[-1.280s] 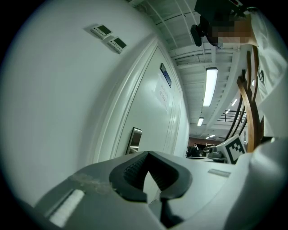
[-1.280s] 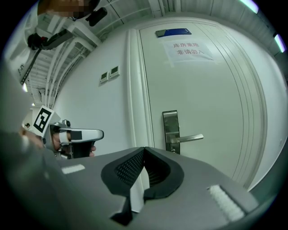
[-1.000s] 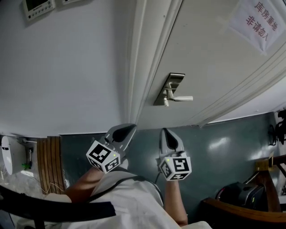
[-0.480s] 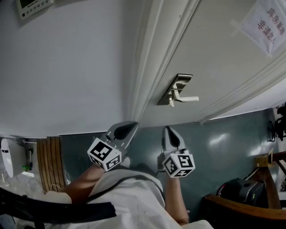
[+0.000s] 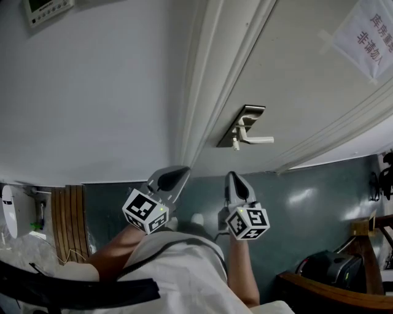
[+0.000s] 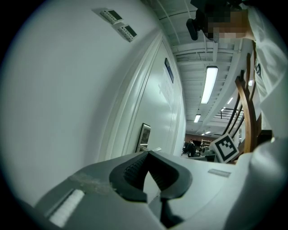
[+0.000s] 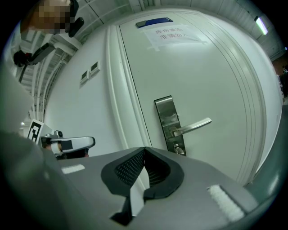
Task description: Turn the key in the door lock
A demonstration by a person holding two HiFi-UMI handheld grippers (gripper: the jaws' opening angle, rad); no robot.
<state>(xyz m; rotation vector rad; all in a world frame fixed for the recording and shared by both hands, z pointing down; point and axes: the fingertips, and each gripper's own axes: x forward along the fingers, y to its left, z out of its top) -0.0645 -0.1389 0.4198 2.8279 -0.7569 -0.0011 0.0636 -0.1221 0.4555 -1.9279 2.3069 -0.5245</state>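
The white door point(image 5: 295, 80) carries a steel lock plate point(image 5: 241, 125) with a lever handle point(image 5: 260, 140). A small key point(image 5: 235, 146) sticks out of the plate below the lever, also seen as the key point(image 7: 179, 149) in the right gripper view. Both grippers hover well short of the door. My left gripper point(image 5: 183, 172) is shut and empty, pointing at the door frame left of the lock. My right gripper point(image 5: 231, 176) is shut and empty, aimed just below the lock plate point(image 7: 168, 123). The left gripper view shows its own tips point(image 6: 148, 153) closed together.
A paper notice point(image 5: 368, 34) is taped high on the door. A wall panel point(image 5: 46, 9) sits on the white wall to the left. A wooden chair point(image 5: 331, 288) with a dark bag stands at the lower right, and wooden slats point(image 5: 67, 214) at the lower left.
Both grippers have edged a little toward the door, and the right one has rolled slightly. Both stay shut and empty.
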